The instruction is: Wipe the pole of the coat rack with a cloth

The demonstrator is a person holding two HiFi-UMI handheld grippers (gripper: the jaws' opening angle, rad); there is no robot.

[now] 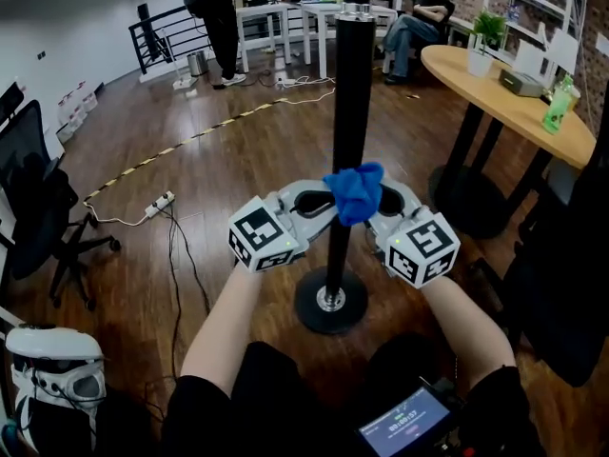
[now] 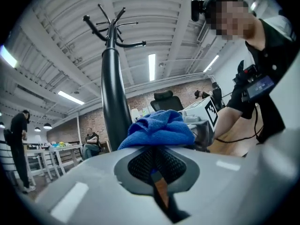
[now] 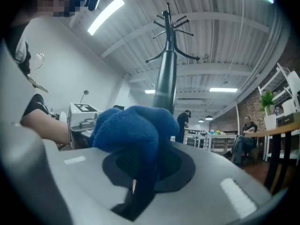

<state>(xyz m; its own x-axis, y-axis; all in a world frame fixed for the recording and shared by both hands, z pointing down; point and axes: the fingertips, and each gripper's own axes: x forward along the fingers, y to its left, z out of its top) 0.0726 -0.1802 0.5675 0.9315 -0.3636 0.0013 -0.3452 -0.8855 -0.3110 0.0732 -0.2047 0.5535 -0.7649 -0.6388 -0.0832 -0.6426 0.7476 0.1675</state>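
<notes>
Left gripper (image 1: 319, 203) jaws pressed together on the blue cloth's (image 1: 355, 191) edge; right gripper (image 1: 388, 203) jaws clamped on a thick fold, cloth against the black pole (image 1: 352, 93).

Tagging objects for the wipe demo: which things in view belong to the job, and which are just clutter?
Job: coat rack pole; blue cloth at the pole; left gripper and right gripper, both shut on the cloth.

Lying about: round table, potted plant, green bottle, office chair, power strip on the floor.
</notes>
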